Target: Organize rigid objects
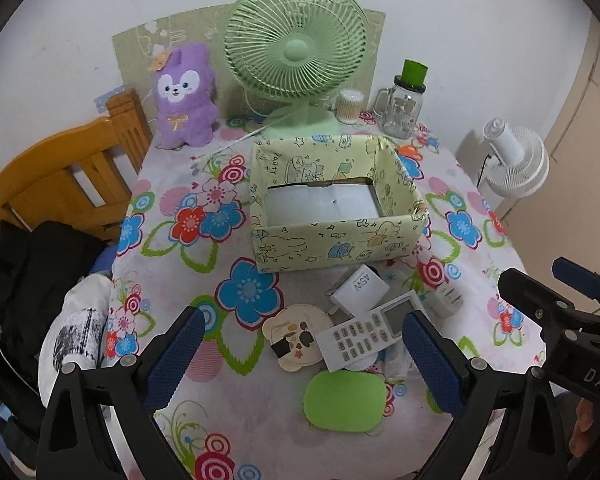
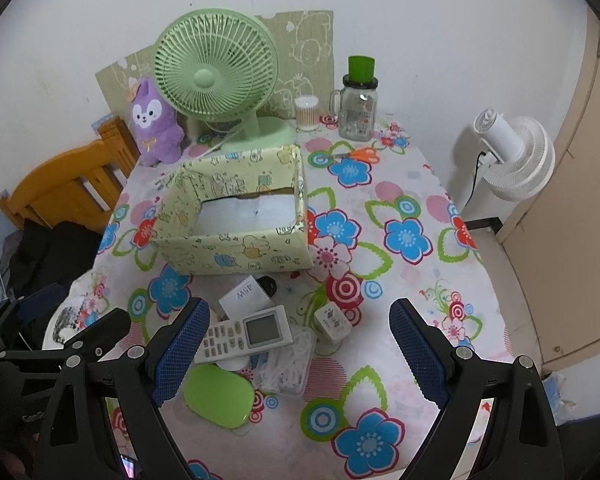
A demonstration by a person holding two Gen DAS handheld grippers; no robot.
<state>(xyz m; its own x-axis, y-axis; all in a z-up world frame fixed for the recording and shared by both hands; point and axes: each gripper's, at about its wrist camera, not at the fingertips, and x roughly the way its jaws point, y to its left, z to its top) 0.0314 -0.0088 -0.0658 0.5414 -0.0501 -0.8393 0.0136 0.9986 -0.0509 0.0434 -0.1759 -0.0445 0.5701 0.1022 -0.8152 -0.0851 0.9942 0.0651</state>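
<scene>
remote control (image 1: 374, 330) lies at the near middle of the flowered table (image 1: 172, 264), screen end toward the right, propped across a small heap just in front of the open patterned box (image 1: 332, 244). it partly rests on a white charger block (image 1: 360, 286) behind it and, in the right wrist view, over a clear case of white bits (image 2: 290, 364). a flat bear-shaped card (image 1: 296, 336) sits just to its left, a green oval case (image 1: 344, 400) just in front, and a smaller white plug (image 2: 332, 322) beside its screen end

left gripper (image 1: 300, 348) hovers above the heap with its blue-padded fingers (image 1: 180, 356) spread wide, holding nothing. right gripper (image 2: 300, 352) hangs further right, also spread wide and empty; its left finger (image 2: 184, 348) overlaps the button end of the remote in the picture, though i cannot tell whether it touches

the remote looks like a light, stiff plastic bar with smooth, likely slippery sides. because it is perched on other things it will probably rock or slide if pushed from one end. the safest hold is likely across its narrow width near the middle, between buttons and screen, so it stays level. the charger is blocky and denser, easy to pinch on its flat faces; the card is thin and would need lifting by an edge
</scene>
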